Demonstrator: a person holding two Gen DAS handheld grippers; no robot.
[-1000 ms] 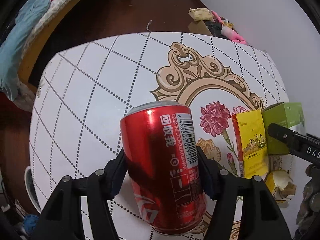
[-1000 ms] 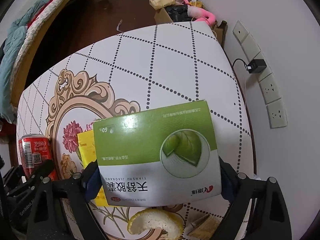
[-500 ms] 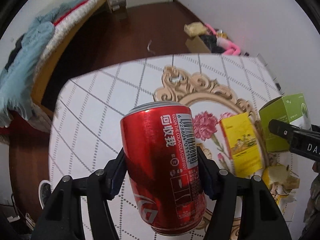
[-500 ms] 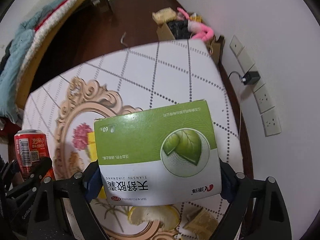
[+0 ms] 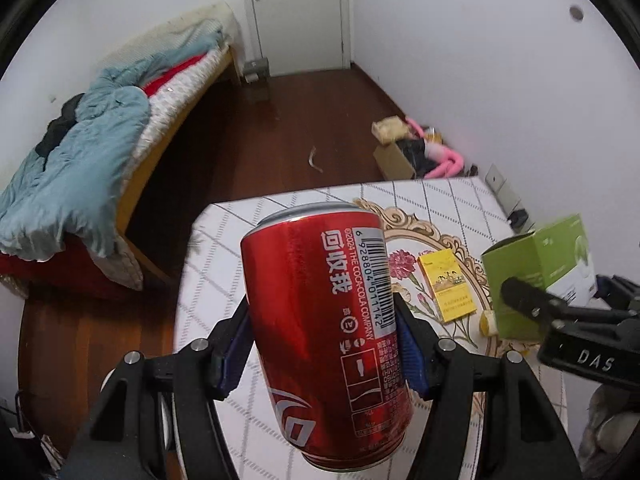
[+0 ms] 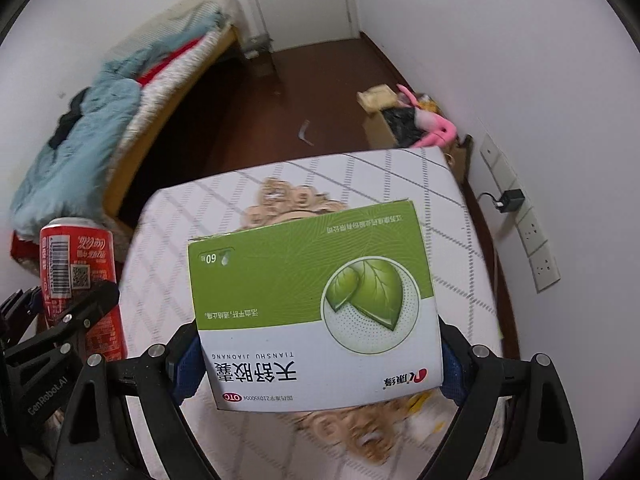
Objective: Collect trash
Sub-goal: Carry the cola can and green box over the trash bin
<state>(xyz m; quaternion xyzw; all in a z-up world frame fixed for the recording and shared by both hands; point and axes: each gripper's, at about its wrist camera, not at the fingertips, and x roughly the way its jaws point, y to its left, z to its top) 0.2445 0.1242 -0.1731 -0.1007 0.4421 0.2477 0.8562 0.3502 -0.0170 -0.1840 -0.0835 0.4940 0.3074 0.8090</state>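
My left gripper (image 5: 322, 344) is shut on a red Coca-Cola can (image 5: 326, 328) and holds it upright, high above the white patterned table (image 5: 224, 236). My right gripper (image 6: 316, 354) is shut on a green and white medicine box (image 6: 316, 308), also lifted above the table (image 6: 404, 178). The box shows at the right of the left wrist view (image 5: 540, 272), the can at the left of the right wrist view (image 6: 80, 280). A yellow cigarette pack (image 5: 446, 286) and a piece of fruit peel (image 5: 488, 322) lie on the table.
A bed with a blue quilt (image 5: 80, 168) stands to the left. A cardboard box with a pink item (image 5: 420, 156) sits on the dark wood floor by the right wall. Wall sockets with a plugged charger (image 6: 512, 202) are on the right. A closed door (image 5: 300, 12) is at the back.
Both grippers have risen and tilted up with the can and the box in them. The table looks smaller and lower, and the bed, floor and door have come into view.
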